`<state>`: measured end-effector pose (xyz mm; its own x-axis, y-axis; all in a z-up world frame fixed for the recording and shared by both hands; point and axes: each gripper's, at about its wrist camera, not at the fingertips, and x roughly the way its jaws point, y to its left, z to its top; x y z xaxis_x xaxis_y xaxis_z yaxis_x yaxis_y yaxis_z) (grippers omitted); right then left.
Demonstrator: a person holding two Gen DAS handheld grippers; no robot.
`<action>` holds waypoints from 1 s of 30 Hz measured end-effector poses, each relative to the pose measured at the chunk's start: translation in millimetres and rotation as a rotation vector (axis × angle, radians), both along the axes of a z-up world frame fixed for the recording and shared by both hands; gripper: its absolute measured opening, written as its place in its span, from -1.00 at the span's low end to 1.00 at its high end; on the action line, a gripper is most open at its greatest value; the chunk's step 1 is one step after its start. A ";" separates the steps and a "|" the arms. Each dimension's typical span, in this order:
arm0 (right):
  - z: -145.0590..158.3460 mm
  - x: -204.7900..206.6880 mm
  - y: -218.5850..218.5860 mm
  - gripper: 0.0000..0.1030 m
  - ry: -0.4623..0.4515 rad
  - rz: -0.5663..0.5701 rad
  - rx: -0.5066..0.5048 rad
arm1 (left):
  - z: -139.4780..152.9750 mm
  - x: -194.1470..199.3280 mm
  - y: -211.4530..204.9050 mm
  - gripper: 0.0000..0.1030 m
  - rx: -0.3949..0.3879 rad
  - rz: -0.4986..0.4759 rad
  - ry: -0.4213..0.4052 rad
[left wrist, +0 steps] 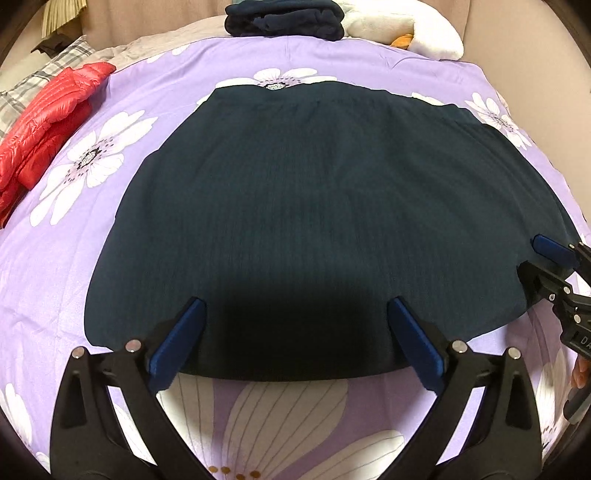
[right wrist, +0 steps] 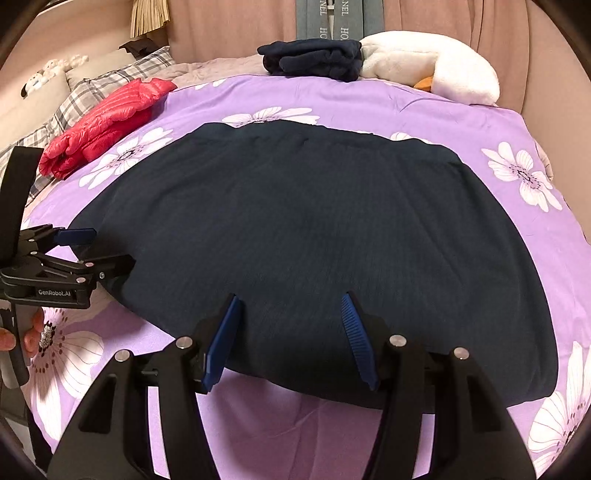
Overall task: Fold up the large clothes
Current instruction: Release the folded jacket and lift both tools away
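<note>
A large dark navy garment [left wrist: 314, 192] [right wrist: 303, 229] lies spread flat on the purple flowered bedspread [left wrist: 55, 280] [right wrist: 369, 99]. My left gripper [left wrist: 295, 306] stands wide open above the garment's near hem, towards its left corner, and nothing is pinched between its blue pads [left wrist: 177, 343]. My right gripper [right wrist: 291, 299] is open about half as wide over the same hem further right, with cloth lying flat below the gap. Each gripper also shows side-on in the other's view: the right gripper [left wrist: 528, 254] and the left gripper [right wrist: 112, 246].
A red puffer jacket [left wrist: 44, 129] [right wrist: 107, 122] lies at the far left. At the far edge of the bed lie a folded dark garment [left wrist: 284, 18] [right wrist: 314, 59] and a white plush toy [left wrist: 417, 29] [right wrist: 432, 62]. Plaid pillows [right wrist: 96, 92] are at the back left. A person's fingers [right wrist: 33, 332] hold the left gripper's handle.
</note>
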<state>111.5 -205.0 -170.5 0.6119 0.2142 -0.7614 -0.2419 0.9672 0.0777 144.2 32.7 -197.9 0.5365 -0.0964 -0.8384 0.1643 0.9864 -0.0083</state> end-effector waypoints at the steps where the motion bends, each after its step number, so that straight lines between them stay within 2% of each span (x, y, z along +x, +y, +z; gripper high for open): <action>1: -0.1 -0.2 0.0 0.12 -0.001 0.001 0.000 | 0.0 0.5 0.5 0.96 0.000 -0.001 0.000; 30: 9.3 -14.9 -50.0 0.12 -0.039 -0.122 0.033 | -1.1 -0.9 3.8 0.96 0.003 -0.002 -0.002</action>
<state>96.6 -255.0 -161.2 0.6638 0.1606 -0.7304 -0.1261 0.9867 0.1024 143.3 36.5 -199.0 0.5379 -0.0949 -0.8376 0.1665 0.9860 -0.0048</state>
